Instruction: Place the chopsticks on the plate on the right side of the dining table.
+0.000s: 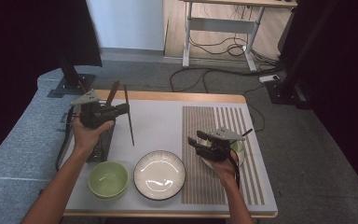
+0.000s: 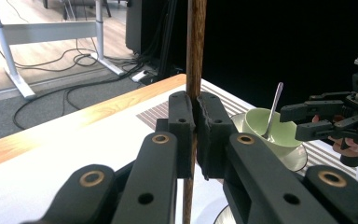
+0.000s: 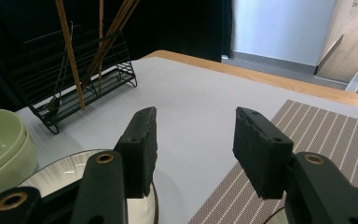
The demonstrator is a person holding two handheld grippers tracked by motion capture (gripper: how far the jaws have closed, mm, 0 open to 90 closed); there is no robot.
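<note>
Chopstick (image 1: 129, 116), one brown wooden stick, is clamped between the jaws of the left gripper (image 1: 121, 110), which press on it from both sides in the left gripper view (image 2: 195, 56). Its long axis runs nearly upright, the lower tip hanging just above the white desk (image 1: 163, 126) and the upper end rising past the gripper. It hangs just beside the black wire rack (image 1: 103, 140), on the side toward the plate. More brown sticks lean in that rack; the right gripper view (image 3: 81, 74) shows several, too crossed to count surely.

Beyond the rack, toward the person, sits a light green bowl (image 1: 108, 179), and next to that one white plate (image 1: 159, 174) with a dark rim. Farther from the rack, on the striped mat (image 1: 214, 186), a second green bowl (image 2: 265, 128) holds one metal spoon (image 2: 273, 109) and rests on a saucer (image 2: 296, 161). The right gripper (image 1: 199, 141) hovers over that bowl's near edge, jaws apart with nothing between them.
</note>
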